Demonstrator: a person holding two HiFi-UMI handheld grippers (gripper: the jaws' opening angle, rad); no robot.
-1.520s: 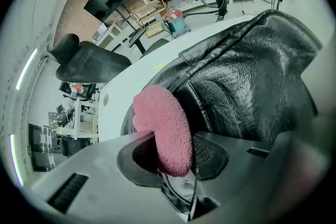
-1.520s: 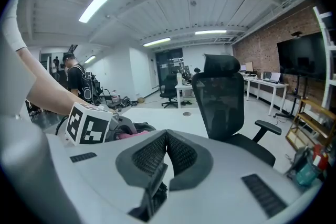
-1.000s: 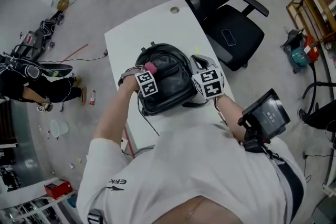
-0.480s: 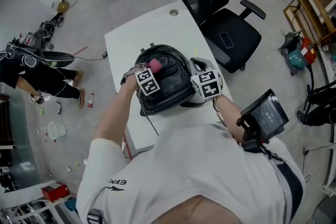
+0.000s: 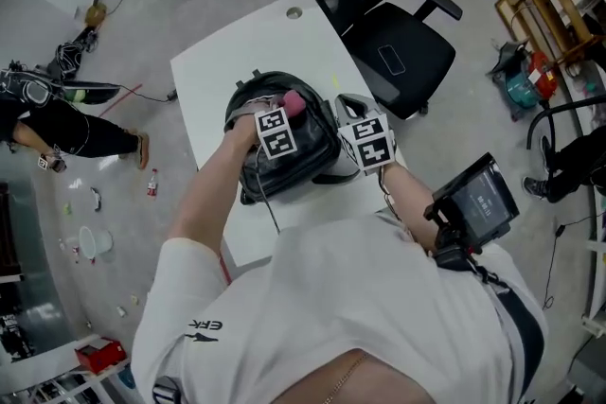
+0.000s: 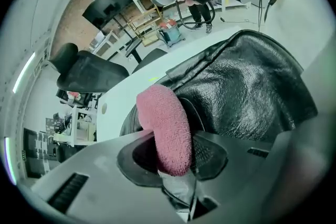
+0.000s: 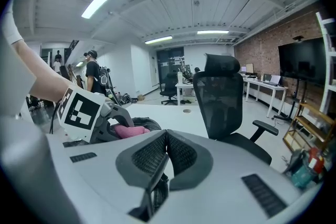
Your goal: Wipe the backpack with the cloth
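A glossy black backpack (image 5: 305, 149) lies on the white table (image 5: 213, 80). My left gripper (image 5: 284, 114) rests on its top, shut on a pink cloth (image 5: 294, 102). In the left gripper view the cloth (image 6: 164, 126) bulges out between the pads and presses against the backpack's leather (image 6: 247, 86). My right gripper (image 5: 365, 135) sits at the backpack's right side. In the right gripper view the right gripper (image 7: 165, 137) has its pads together, with a dark strip of webbing (image 7: 152, 194) caught lower down. The left gripper and cloth (image 7: 128, 131) show beyond it.
A black office chair (image 5: 379, 33) stands just past the table's far right edge. A cable hole (image 5: 294, 13) marks the table's far end. A black device with a screen (image 5: 478, 199) hangs at the person's right side. Someone crouches on the cluttered floor at left (image 5: 57, 123).
My left gripper has slid the cloth to the right across the backpack's top. The right gripper has stayed at the backpack's right side. The head camera has shifted a little.
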